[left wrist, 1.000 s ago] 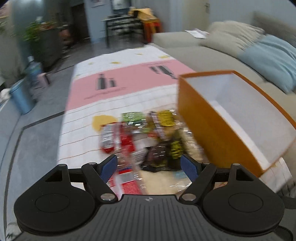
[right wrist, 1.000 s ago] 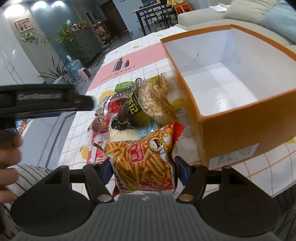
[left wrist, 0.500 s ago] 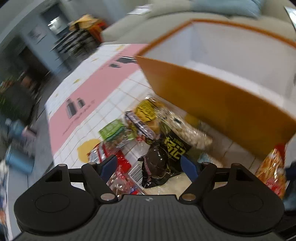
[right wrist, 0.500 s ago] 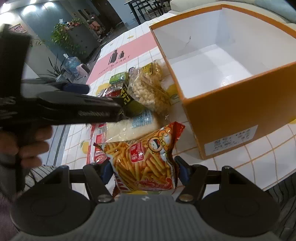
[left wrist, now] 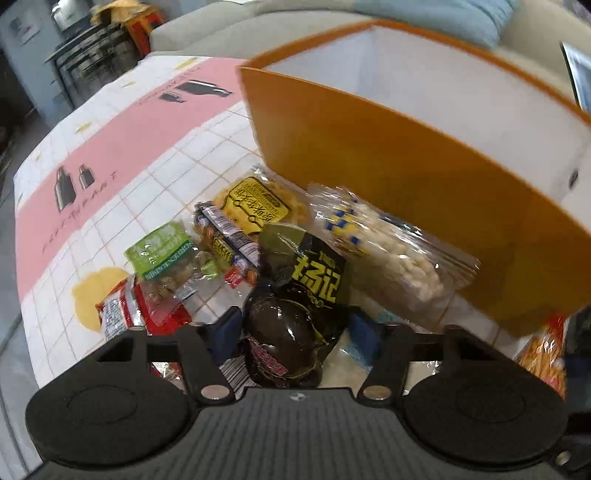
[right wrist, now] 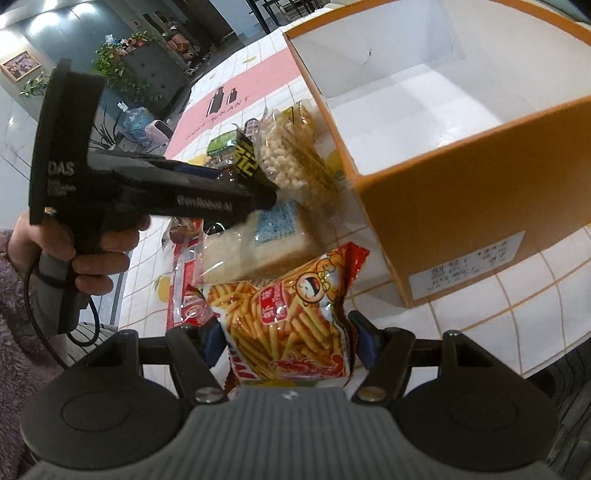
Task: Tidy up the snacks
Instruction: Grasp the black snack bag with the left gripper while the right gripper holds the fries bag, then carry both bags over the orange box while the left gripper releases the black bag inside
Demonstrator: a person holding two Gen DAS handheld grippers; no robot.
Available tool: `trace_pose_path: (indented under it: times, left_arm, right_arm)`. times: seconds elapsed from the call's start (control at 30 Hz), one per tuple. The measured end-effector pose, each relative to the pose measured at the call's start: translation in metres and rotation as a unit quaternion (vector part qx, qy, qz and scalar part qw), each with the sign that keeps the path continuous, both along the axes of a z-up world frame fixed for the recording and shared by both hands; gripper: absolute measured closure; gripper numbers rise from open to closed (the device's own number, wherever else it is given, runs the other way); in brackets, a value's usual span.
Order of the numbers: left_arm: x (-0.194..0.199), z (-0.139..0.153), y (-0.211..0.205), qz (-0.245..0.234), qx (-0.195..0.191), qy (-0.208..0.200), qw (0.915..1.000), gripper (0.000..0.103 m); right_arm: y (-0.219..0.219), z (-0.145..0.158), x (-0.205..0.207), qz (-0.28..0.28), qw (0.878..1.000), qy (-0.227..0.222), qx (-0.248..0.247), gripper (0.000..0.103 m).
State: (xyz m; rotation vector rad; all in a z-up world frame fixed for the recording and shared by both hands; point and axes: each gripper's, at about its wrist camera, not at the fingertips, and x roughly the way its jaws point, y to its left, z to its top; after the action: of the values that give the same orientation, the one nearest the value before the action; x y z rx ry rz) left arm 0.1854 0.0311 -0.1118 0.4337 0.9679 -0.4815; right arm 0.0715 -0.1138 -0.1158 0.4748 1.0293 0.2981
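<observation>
A pile of snack packets lies on the tiled tablecloth beside an open orange box (left wrist: 388, 155) (right wrist: 461, 192) with a white, empty inside. My left gripper (left wrist: 295, 332) is open, its fingers on either side of a black packet with yellow letters (left wrist: 295, 314). Whether the pads touch it I cannot tell. My right gripper (right wrist: 286, 343) is shut on a red bag of shrimp sticks (right wrist: 288, 314) and holds it in front of the box. In the right wrist view the left gripper's body (right wrist: 147, 192) reaches over the pile.
Around the black packet lie a clear bag of white puffs (left wrist: 399, 258), a yellow packet (left wrist: 255, 203), a green packet (left wrist: 162, 251), red packets (left wrist: 122, 314) and a white rice-cracker pack (right wrist: 258, 240). A sofa (left wrist: 443, 14) stands behind the box.
My left gripper has swung right and dropped onto the pile, its fingers now around the black packet. My right gripper has held the shrimp-stick bag almost still.
</observation>
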Motion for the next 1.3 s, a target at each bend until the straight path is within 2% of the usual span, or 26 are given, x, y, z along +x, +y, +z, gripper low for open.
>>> trace_pose_path:
  times: [0.13,0.27,0.7,0.83,0.97,1.13,1.23,1.3]
  left_arm:
    - [-0.006,0.0,0.002,-0.004,0.008,-0.017,0.9998,0.055]
    - [-0.012,0.006,0.006,0.005,0.004,-0.013,0.9999,0.057]
    - [-0.029,0.034,0.02,0.052,-0.022,-0.036,0.9978,0.059]
    - [-0.033,0.048,0.019,0.066,-0.033,-0.052,0.9959,0.059]
    - [-0.039,0.072,0.015,0.07,-0.061,-0.076,0.9929,0.059]
    - [-0.048,0.102,0.009,0.077,-0.112,-0.091,0.9865,0.059]
    - [-0.051,0.113,0.007,0.08,-0.144,-0.088,0.9824,0.059]
    - [-0.053,0.119,0.001,0.074,-0.146,-0.1,0.9815,0.059]
  right_arm:
    - [0.007,-0.002,0.002,0.013,1.0,-0.004,-0.025,0.037]
    - [0.012,-0.002,0.002,0.023,1.0,-0.007,-0.02,0.037]
    - [0.021,0.007,-0.007,0.043,0.998,-0.037,-0.017,0.037]
    - [0.019,0.01,-0.009,0.052,0.998,-0.044,-0.003,0.037]
    - [0.018,0.019,-0.009,0.069,0.996,-0.059,0.018,0.037]
    - [0.008,0.043,-0.015,0.08,0.988,-0.115,0.059,0.037]
    - [-0.009,0.06,-0.019,0.069,0.982,-0.149,0.088,0.037]
    - [-0.023,0.068,-0.023,0.049,0.981,-0.167,0.091,0.037]
